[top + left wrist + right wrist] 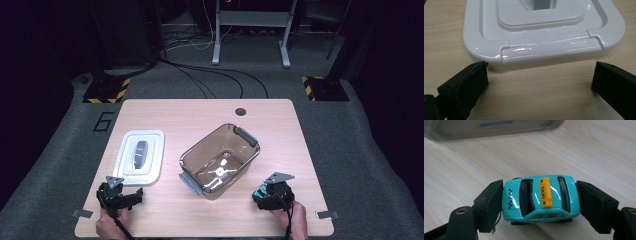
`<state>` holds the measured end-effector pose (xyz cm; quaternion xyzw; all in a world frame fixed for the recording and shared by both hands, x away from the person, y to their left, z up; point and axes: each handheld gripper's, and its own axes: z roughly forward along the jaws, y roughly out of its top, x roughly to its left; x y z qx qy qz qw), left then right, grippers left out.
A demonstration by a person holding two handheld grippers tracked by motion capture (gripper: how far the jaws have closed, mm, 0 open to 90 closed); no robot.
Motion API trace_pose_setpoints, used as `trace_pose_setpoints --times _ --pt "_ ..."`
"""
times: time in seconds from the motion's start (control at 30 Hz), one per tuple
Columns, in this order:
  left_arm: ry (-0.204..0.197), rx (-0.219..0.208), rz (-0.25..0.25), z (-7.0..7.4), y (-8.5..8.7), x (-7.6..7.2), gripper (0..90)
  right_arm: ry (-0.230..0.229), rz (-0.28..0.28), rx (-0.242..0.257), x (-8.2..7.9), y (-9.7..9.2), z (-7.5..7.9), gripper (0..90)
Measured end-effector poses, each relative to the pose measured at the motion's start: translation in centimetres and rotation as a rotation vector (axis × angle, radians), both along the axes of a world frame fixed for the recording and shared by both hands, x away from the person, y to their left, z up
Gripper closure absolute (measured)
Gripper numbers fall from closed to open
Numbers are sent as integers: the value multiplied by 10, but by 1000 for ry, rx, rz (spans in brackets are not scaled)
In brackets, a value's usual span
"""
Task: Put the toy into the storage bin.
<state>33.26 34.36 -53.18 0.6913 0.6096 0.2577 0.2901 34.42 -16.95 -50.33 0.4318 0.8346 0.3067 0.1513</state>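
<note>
The right gripper clamps a teal toy taxi end to end — the left gripper gapes wide, empty, just short of the white lid.

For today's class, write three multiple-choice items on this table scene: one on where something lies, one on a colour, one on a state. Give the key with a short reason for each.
1. Where does the white lid lie?
A. On the table, at the left of the clear bin
B. On top of the clear bin
C. Inside the clear bin

2. What colour is the sign on the toy taxi?
A. Red
B. Orange-yellow
C. White

3. How is the left gripper?
A. Shut on the lid
B. Shut on the toy taxi
C. Open, holding nothing

Key:
1. A: the high view shows the lid flat on the table, apart from the clear bin, on its left.
2. B: the right gripper view shows an orange-yellow TAXI sign on the turquoise roof, with the right gripper clamped on the car's two ends.
3. C: in the left gripper view its jaws stand wide apart, short of the lid's edge.
</note>
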Motion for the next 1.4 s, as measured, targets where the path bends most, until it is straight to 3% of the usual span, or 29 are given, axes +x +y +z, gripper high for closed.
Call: trace_pose_setpoints --times 1.4 --pt "2 -1 -1 0 0 0 0 -22 -99 -8 30 -18 20 238"
